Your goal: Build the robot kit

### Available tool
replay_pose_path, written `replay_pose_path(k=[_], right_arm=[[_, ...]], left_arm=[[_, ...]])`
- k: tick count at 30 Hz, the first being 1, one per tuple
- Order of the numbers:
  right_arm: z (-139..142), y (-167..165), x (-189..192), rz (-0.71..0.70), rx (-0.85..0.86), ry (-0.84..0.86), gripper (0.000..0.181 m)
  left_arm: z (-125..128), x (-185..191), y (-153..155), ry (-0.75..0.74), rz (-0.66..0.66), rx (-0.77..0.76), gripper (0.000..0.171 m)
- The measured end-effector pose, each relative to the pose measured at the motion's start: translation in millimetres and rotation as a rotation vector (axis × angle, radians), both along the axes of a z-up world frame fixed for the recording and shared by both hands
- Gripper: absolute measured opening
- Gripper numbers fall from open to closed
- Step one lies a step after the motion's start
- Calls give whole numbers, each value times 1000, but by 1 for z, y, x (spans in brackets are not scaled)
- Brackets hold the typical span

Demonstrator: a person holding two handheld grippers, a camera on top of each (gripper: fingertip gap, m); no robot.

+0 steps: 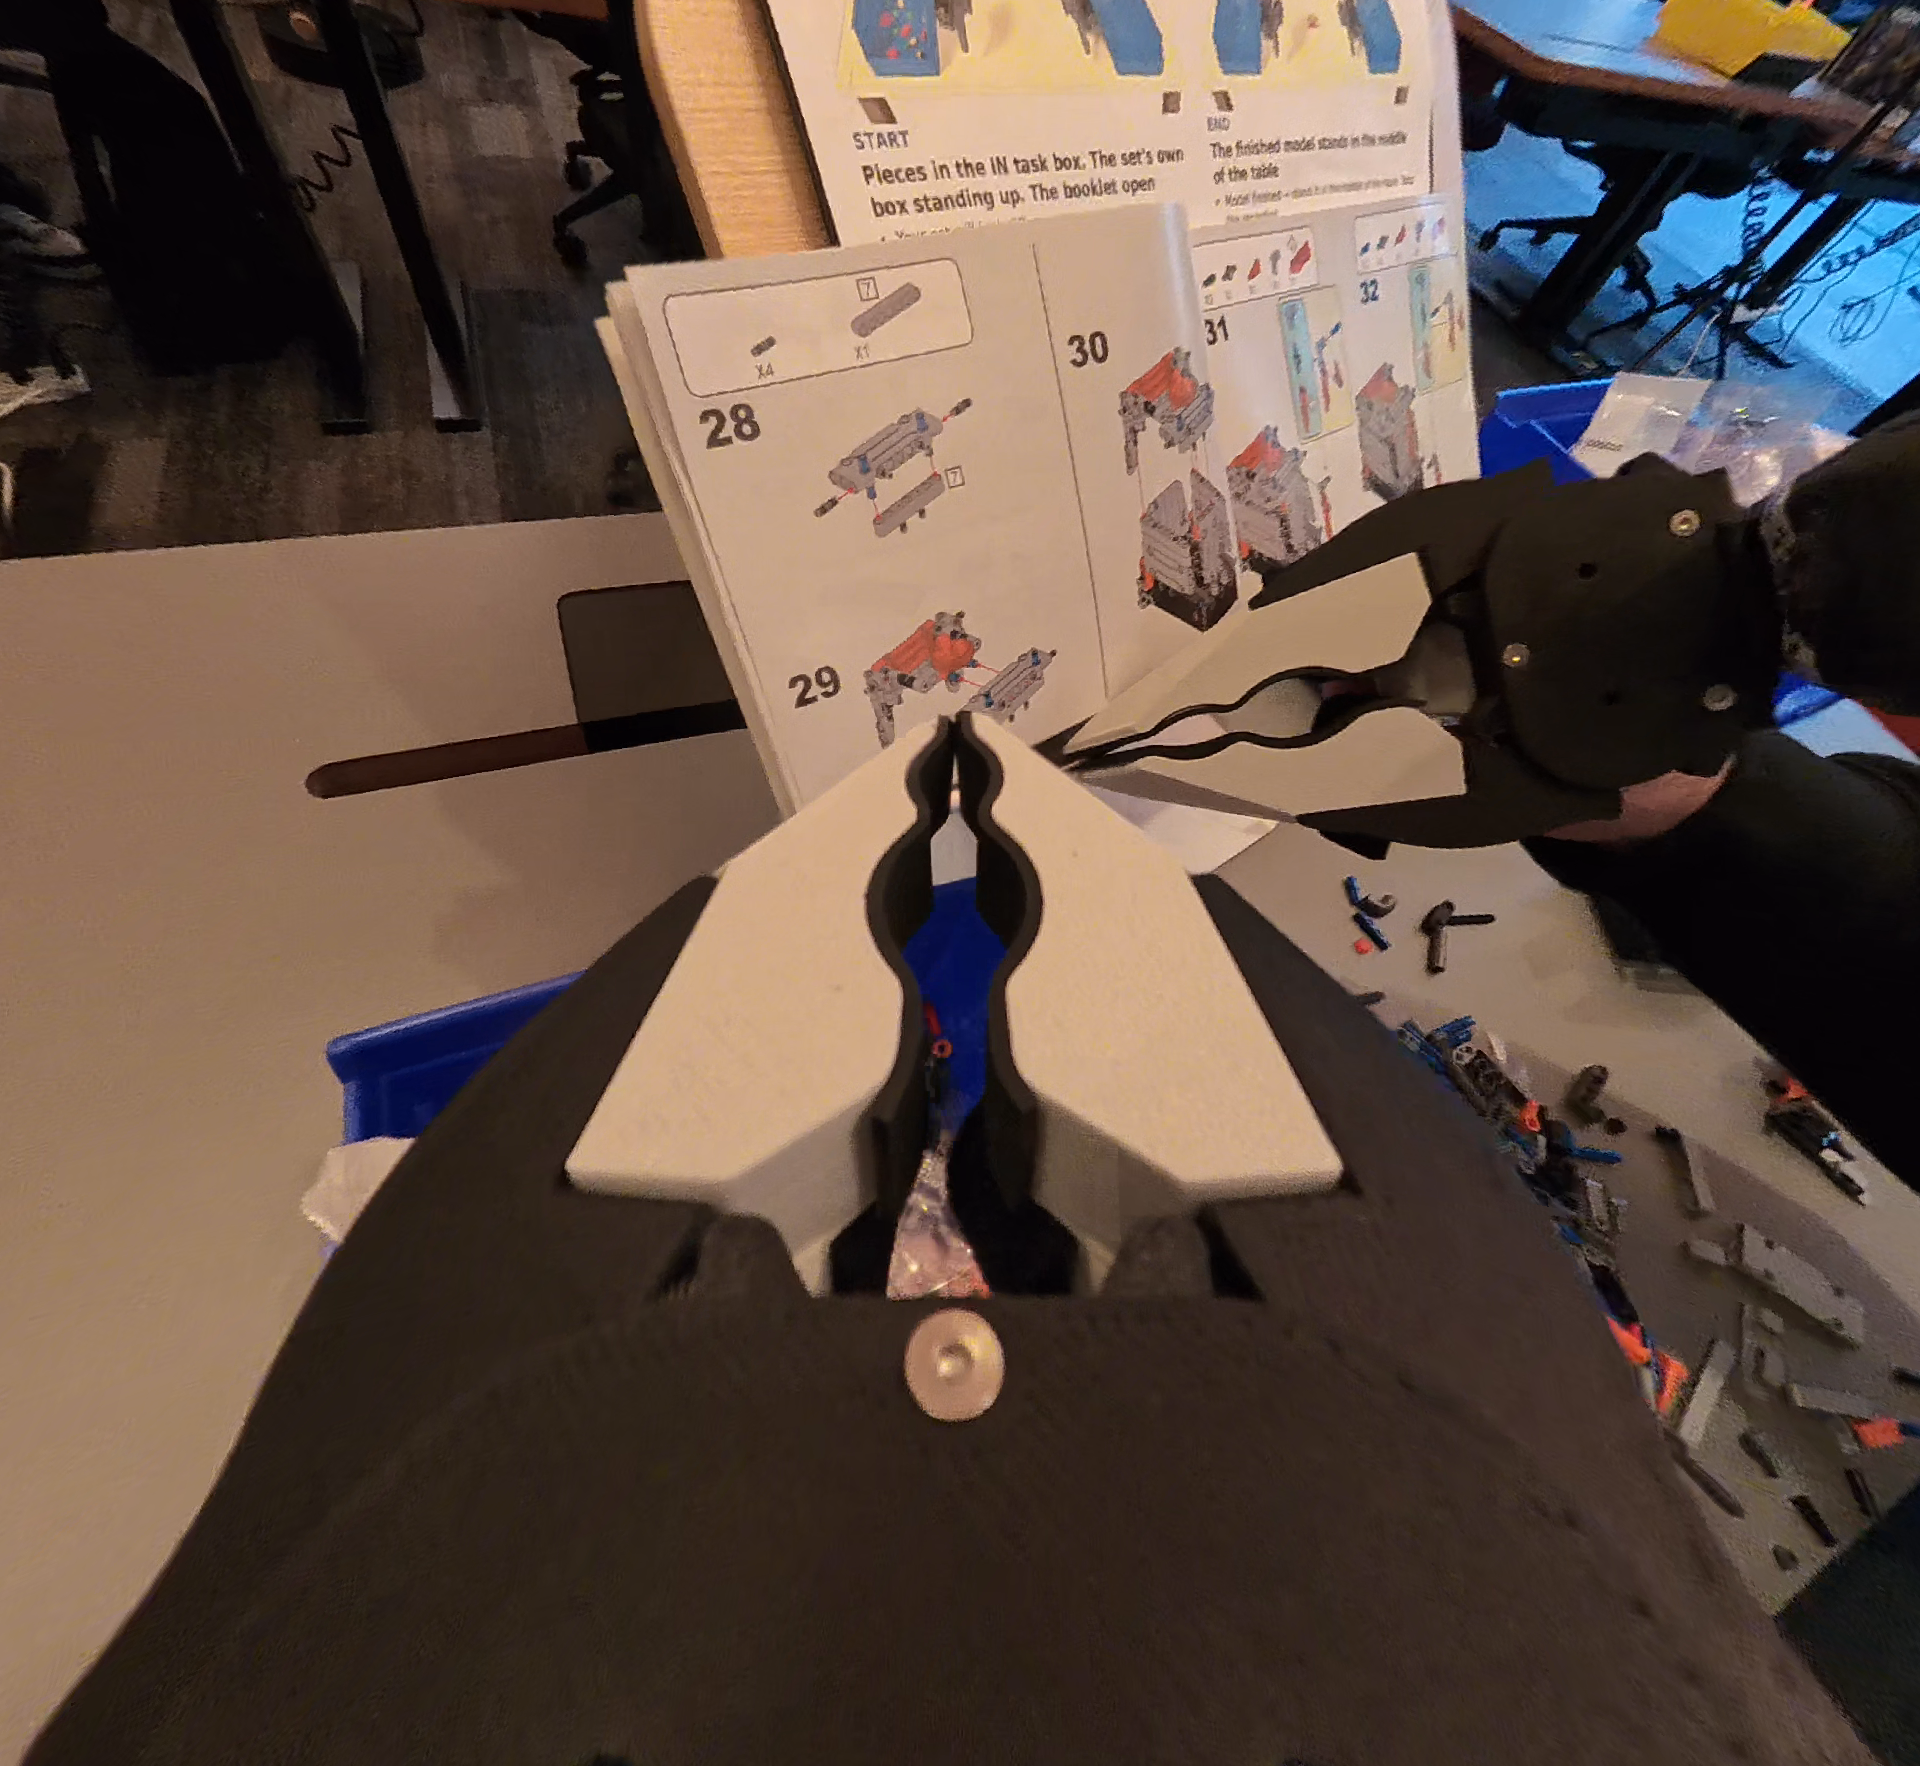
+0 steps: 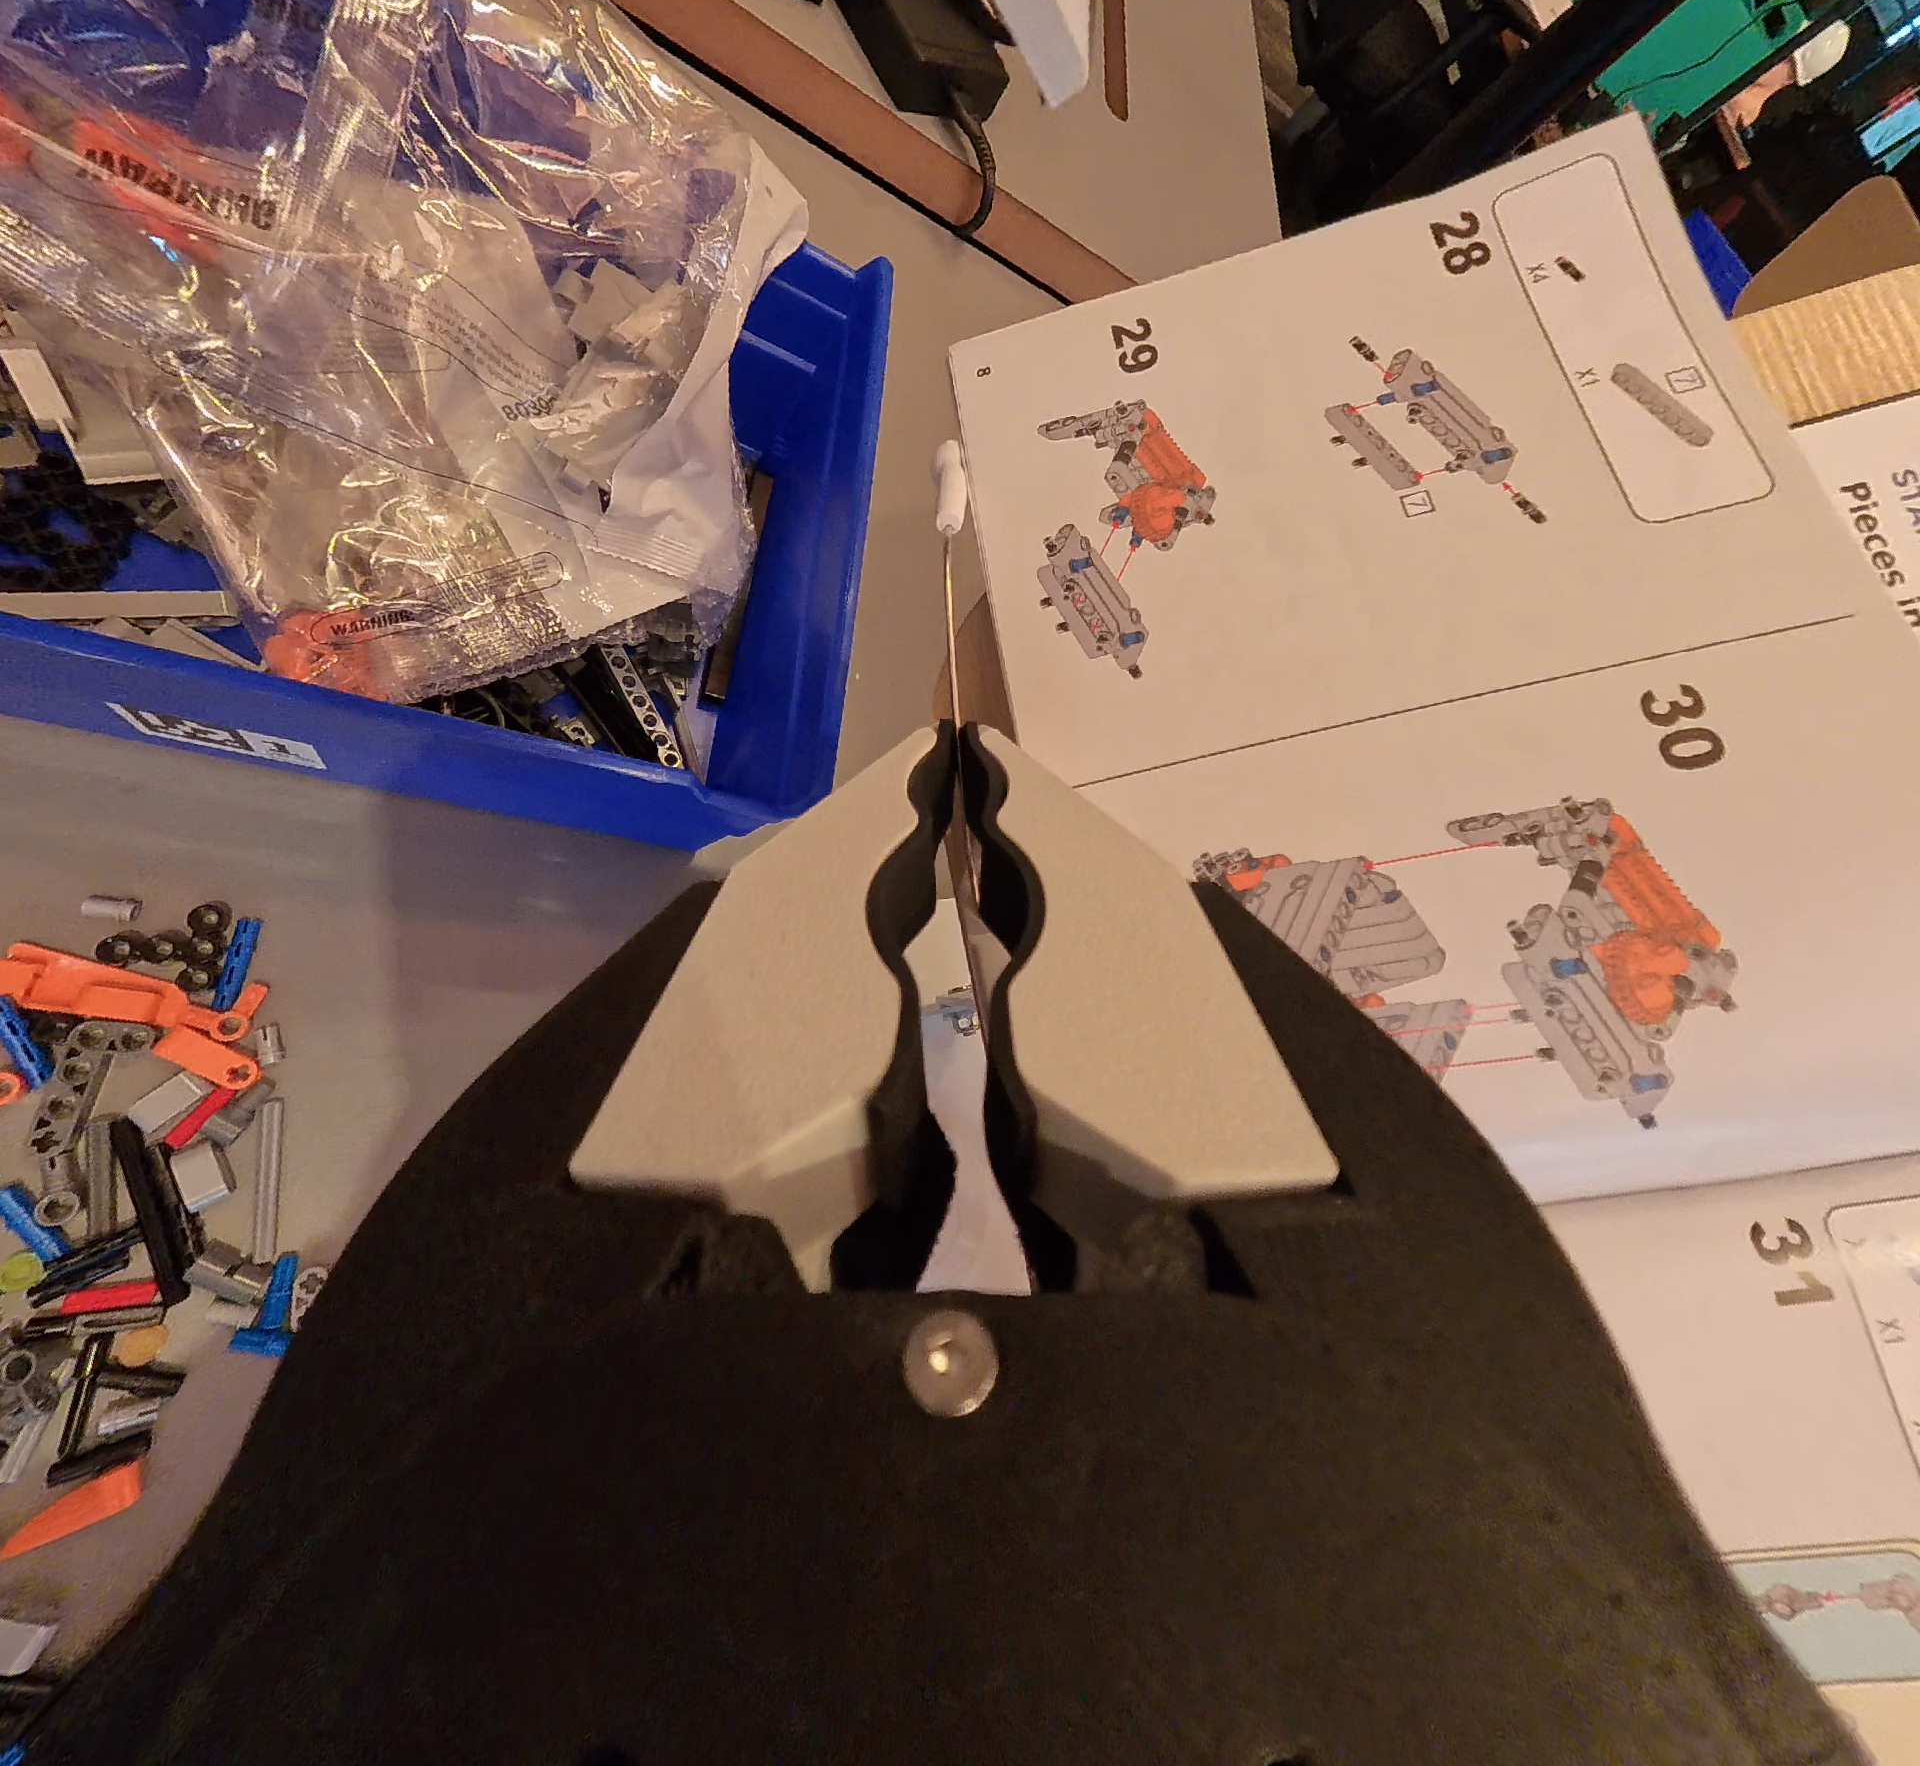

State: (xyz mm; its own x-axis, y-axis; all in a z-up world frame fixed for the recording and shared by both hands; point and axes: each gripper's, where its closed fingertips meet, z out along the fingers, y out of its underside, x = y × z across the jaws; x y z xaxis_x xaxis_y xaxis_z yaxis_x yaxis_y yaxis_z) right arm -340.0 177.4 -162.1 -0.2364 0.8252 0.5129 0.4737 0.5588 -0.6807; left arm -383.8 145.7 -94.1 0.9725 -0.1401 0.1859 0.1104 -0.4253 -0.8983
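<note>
An open building-instruction booklet [image 1: 935, 490] stands propped on the grey table [image 1: 260, 781]. My left gripper [image 1: 956, 729] is shut with nothing seen between its tips, just in front of the booklet's lower edge and above a blue bin [image 1: 436, 1051]. My right gripper [image 2: 956, 729] is shut on a thin page edge of the booklet [image 2: 1403, 573]; white paper shows between its fingers. It also shows in the left wrist view [image 1: 1060, 750], coming in from the right beside my left tips. A thin wire with a white cap [image 2: 948, 490] sticks up by the booklet's corner.
A blue bin [image 2: 790, 573] holds clear plastic bags [image 2: 416, 314] and parts. Loose small building pieces [image 2: 135, 1145] lie scattered on the table, also in the left wrist view [image 1: 1558, 1145]. A printed sheet [image 1: 1039, 106] stands behind the booklet. A black power brick [image 2: 914, 2] lies farther back. One gripper's finger ends stand about 9 centimetres off the other's.
</note>
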Motion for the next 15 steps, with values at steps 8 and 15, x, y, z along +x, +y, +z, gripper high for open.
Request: replay_pose_path(k=[8,15], right_arm=[[1,-1,1,20,-10,8,0],[2,-2,3,25,-20,30,0]], left_arm=[[-33,-6,20,86,-55,-174,0],[-64,-7,39,24,-104,-200,0]])
